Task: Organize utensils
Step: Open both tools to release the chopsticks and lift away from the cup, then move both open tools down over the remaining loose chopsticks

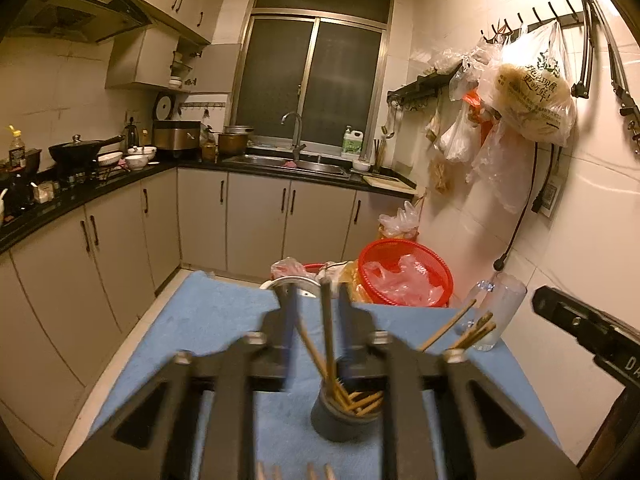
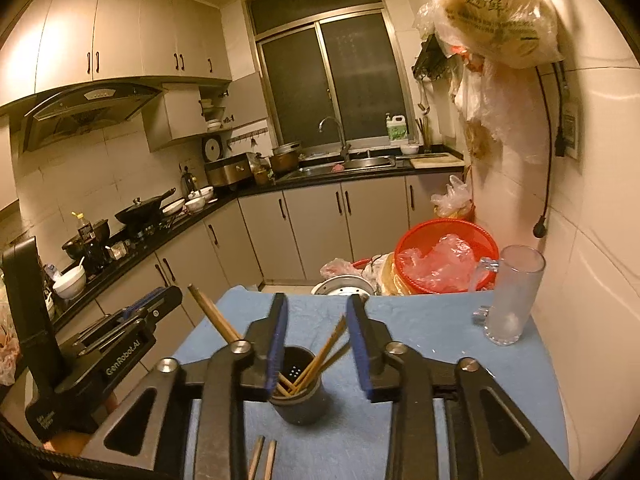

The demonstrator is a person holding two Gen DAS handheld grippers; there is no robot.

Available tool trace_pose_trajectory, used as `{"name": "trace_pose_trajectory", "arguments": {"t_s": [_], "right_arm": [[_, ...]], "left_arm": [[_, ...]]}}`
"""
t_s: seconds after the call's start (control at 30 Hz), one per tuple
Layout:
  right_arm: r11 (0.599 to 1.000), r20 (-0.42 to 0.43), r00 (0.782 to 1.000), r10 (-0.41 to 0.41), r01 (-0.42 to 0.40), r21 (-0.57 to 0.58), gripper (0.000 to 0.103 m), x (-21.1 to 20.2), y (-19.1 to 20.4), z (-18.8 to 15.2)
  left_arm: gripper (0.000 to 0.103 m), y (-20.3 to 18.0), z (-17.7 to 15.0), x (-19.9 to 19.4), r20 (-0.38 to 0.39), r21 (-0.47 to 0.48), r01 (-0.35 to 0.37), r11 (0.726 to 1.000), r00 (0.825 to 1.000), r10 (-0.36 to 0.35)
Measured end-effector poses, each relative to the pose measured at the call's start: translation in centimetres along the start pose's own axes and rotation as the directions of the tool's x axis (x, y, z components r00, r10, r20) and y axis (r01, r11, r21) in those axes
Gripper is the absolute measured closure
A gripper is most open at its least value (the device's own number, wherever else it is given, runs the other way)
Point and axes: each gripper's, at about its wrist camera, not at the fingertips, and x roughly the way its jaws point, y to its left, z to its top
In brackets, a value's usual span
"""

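Chopsticks (image 2: 316, 364) stand bundled in a dark round holder (image 2: 298, 404) on the blue cloth (image 2: 440, 332) that covers the table. I see the holder near the front middle of the cloth in both wrist views. Two more chopstick ends (image 2: 262, 458) lie flat on the cloth, nearer than the holder.

Right hand-held gripper (image 2: 318, 344): I read its jaws as spread, with the blue pads on either side of the upper chopstick ends and not pressing on them.

Left hand-held gripper (image 1: 316, 312): I read its jaws as spread too. One chopstick (image 1: 327, 328) rises from the holder between the fingers; the picture is blurred there, and I see a gap on each side of it.

A clear glass mug (image 2: 514, 296) stands upright on the far right of the cloth, close to the tiled wall. A red basket (image 2: 444, 256) with a plastic bag inside sits beyond the far edge of the table, beside a metal pot (image 2: 344, 286).
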Motion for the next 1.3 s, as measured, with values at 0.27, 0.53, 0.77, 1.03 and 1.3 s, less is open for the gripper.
{"name": "trace_pose_trajectory", "arguments": {"t_s": [0.27,0.53,0.77,1.03,1.3], "right_arm": [[0.998,0.004,1.000,0.017,-0.017,0.055,0.031,-3.1,-0.3,-3.3],[0.998,-0.023,0.999,0.030,-0.029,0.062,0.016,-4.3,0.5,-6.3],[0.998,-0.075,0.997,0.021,-0.017,0.058,0.016,-4.4,0.3,-8.2],[0.997,-0.191,0.981,0.026,-0.012,0.076,0.016,-2.0,-0.5,-10.9],[0.998,-0.306,0.951,0.041,-0.024,0.058,0.035,1.4,-0.2,-13.0]], "left_arm": [[0.027,1.0,-2.8,-5.3,0.074,0.047,-0.099,0.994,0.993,0.095],[0.013,0.7,-5.0,-8.4,0.075,0.098,-0.128,0.987,0.990,0.121],[0.011,3.8,-7.4,-8.7,-0.030,0.032,-0.162,0.986,0.986,0.163],[0.011,7.9,-11.6,-4.8,-0.293,-0.007,-0.216,0.976,0.934,0.205],[0.018,8.7,-13.2,1.3,-0.487,-0.022,-0.193,0.981,0.859,0.158]]}}
